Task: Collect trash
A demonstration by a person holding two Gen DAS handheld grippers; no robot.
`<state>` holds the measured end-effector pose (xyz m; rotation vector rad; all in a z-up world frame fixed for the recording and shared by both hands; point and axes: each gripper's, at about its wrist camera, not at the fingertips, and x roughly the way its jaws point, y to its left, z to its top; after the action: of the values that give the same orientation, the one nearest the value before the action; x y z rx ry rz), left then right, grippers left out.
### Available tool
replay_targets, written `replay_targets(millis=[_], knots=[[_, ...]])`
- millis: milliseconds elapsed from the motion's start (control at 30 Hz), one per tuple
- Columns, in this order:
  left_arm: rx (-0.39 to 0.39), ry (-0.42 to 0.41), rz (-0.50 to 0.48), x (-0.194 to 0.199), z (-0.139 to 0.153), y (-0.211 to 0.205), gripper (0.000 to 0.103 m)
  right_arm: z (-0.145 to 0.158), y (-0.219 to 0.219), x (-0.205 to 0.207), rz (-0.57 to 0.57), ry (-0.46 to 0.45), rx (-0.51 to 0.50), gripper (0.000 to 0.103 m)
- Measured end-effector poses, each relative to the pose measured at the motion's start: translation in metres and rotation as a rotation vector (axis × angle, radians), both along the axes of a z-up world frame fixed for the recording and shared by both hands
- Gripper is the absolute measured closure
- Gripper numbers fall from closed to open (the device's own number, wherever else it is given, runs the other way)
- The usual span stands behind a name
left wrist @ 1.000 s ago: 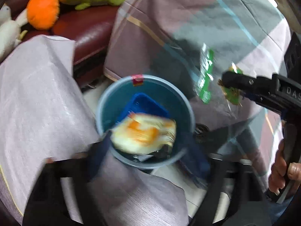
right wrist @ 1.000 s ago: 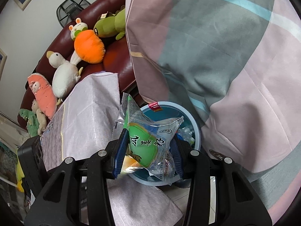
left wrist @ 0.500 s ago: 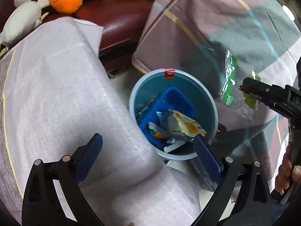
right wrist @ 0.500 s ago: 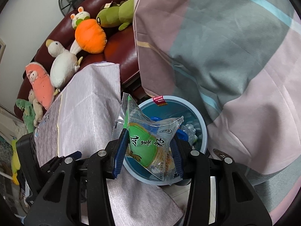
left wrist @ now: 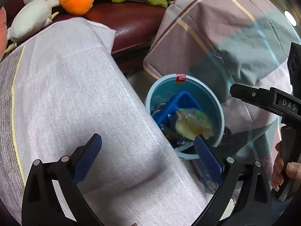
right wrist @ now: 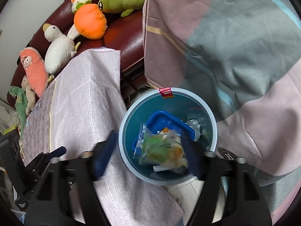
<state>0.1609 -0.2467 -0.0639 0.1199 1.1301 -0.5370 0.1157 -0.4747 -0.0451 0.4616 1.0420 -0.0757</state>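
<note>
Sofa bkgd, right gripper (right wrist: pixel 148 160) fingers opening, snack bag (right wrist: pixel 161 150) free over bin (right wrist: pixel 212 124)

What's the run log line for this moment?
task: collect trash | right gripper: opening, snack bag loose, above bin | left gripper: open, empty | bin holds blue tray, wrappers

Snack bag (right wrist: pixel 161 150) lies in the bin (right wrist: pixel 122 131), atop a tray (right wrist: pixel 160 118)
</note>
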Motion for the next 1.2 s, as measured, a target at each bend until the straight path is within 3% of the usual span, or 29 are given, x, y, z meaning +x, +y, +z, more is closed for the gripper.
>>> replay_targets(millis=[200,367,667,1200], knots=[[-0.009,0.009,0.022,0.004,-0.003,0.012,0.004,-0.005,0.009,0.005,0.008,0.036,0.011,0.017],[-0.018,0.010,0.033,0.002,-0.002,0.021,0.004,-0.003,0.017,0.002,0.019,0.062,-0.021,0.010],[-0.041,-0.023,0.047,-0.014,0.016,0.035,0.004,0.020,0.041,-0.017,0.042,0.051,-0.137,0.007],[-0.032,-0.095,0.068,-0.055,0.043,0.059,0.004,0.056,0.067,-0.066,0.043,0.001,-0.185,0.007]])
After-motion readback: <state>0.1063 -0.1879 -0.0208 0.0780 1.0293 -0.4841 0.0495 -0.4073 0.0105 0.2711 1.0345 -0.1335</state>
